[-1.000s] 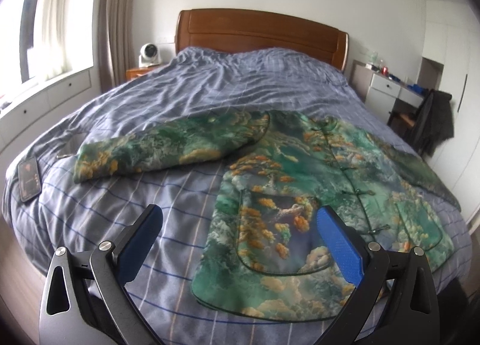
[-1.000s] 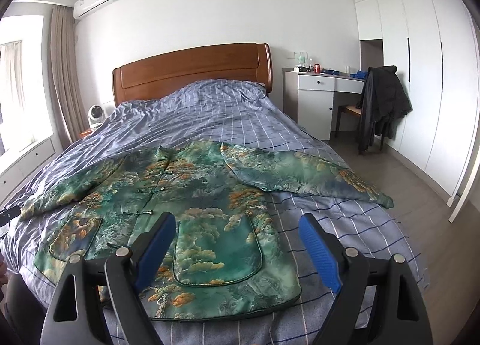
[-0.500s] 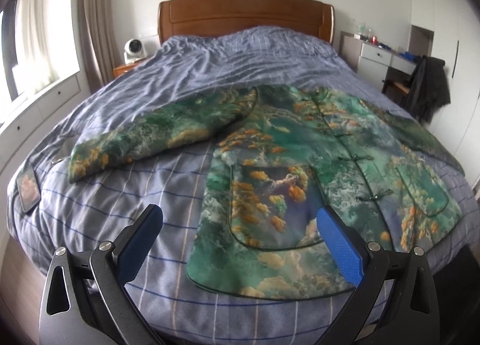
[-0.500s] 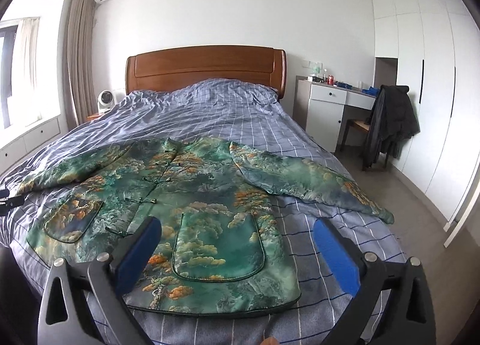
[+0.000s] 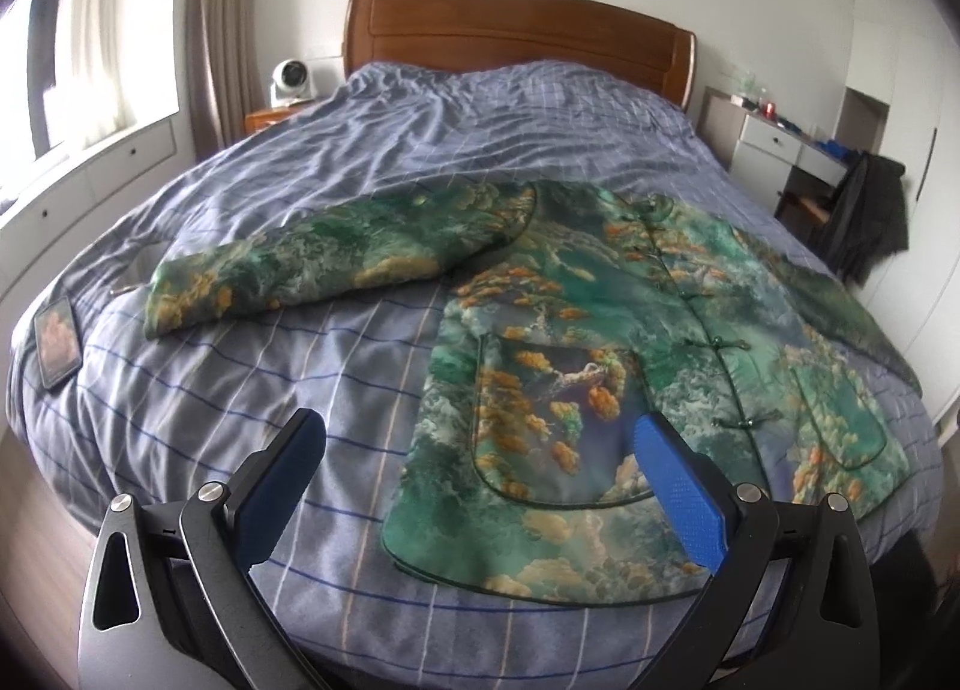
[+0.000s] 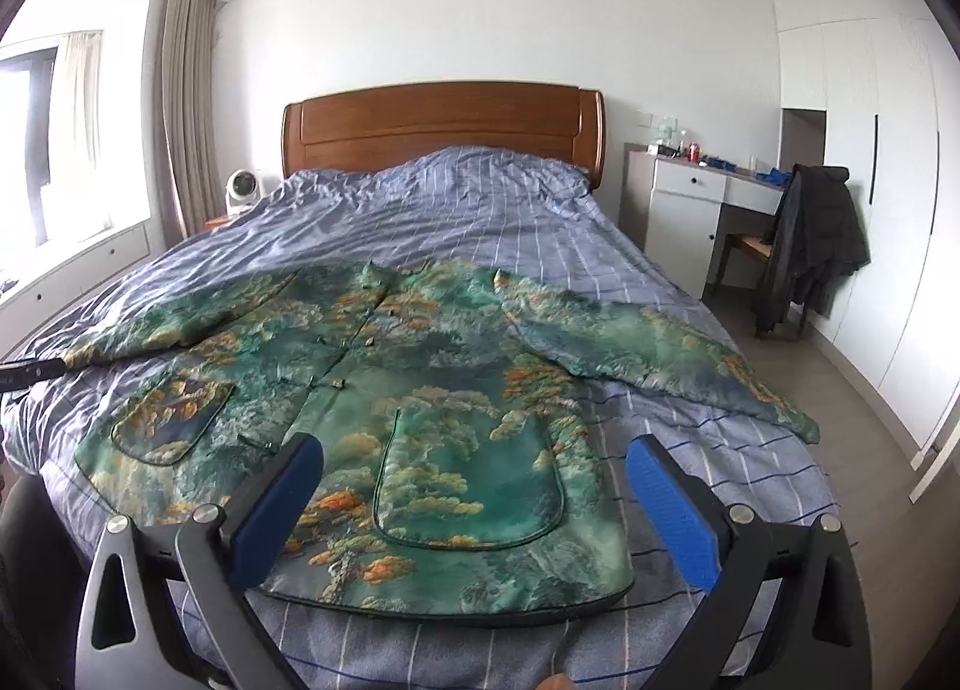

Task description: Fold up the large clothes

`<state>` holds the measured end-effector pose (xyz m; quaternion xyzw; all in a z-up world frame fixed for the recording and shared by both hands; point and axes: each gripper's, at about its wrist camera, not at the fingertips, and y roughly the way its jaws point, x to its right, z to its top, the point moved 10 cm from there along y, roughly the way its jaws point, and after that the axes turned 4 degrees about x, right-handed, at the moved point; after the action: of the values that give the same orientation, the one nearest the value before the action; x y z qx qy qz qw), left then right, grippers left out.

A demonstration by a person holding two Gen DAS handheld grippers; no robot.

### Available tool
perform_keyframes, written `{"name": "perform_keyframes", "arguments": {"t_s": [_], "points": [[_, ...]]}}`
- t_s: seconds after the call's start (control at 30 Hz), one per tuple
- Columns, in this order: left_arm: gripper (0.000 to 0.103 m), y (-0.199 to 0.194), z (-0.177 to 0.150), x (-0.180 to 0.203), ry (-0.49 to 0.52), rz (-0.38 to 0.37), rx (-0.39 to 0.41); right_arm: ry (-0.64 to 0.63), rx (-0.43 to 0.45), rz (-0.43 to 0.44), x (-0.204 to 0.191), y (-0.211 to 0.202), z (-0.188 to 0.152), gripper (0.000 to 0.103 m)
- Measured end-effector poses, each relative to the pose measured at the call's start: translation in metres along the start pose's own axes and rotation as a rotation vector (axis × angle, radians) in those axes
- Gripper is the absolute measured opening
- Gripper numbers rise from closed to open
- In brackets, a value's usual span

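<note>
Holding both tongs over the bed's foot, I see my left gripper [image 5: 480, 480] and right gripper [image 6: 474, 501] spread wide, pinching nothing; the right's jaws have just been opening. Beyond them, the jacket [image 6: 420, 390] lies flat on the bedspread [image 6: 480, 222], sleeves outstretched. I judge the glossy cloth may slip, or a pinch may catch bedspread too.

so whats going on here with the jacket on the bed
A person holds a blue-padded gripper in each hand over a green and orange patterned jacket spread flat, buttoned, sleeves out, on a blue checked duvet. The left gripper and right gripper are both open and empty, the right's jaws having just widened. Folding hasn't started.
</note>
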<state>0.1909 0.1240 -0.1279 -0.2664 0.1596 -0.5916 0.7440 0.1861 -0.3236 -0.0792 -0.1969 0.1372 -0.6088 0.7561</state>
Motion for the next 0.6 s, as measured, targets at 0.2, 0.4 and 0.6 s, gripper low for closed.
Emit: {"name": "perform_keyframes", "arguments": {"t_s": [0.2, 0.4, 0.6], "points": [[0.102, -0.002, 0.003, 0.001, 0.036, 0.035, 0.023, 0.017, -0.033, -0.006, 0.003, 0.004, -0.007, 0.103], [0.102, 0.0, 0.001, 0.001, 0.054, 0.052, 0.016, 0.064, -0.13, -0.048, 0.019, 0.013, -0.018, 0.103], [0.102, 0.001, -0.002, -0.003, 0.052, 0.059, 0.009, 0.28, -0.238, -0.123, 0.077, 0.025, -0.047, 0.103]]}}
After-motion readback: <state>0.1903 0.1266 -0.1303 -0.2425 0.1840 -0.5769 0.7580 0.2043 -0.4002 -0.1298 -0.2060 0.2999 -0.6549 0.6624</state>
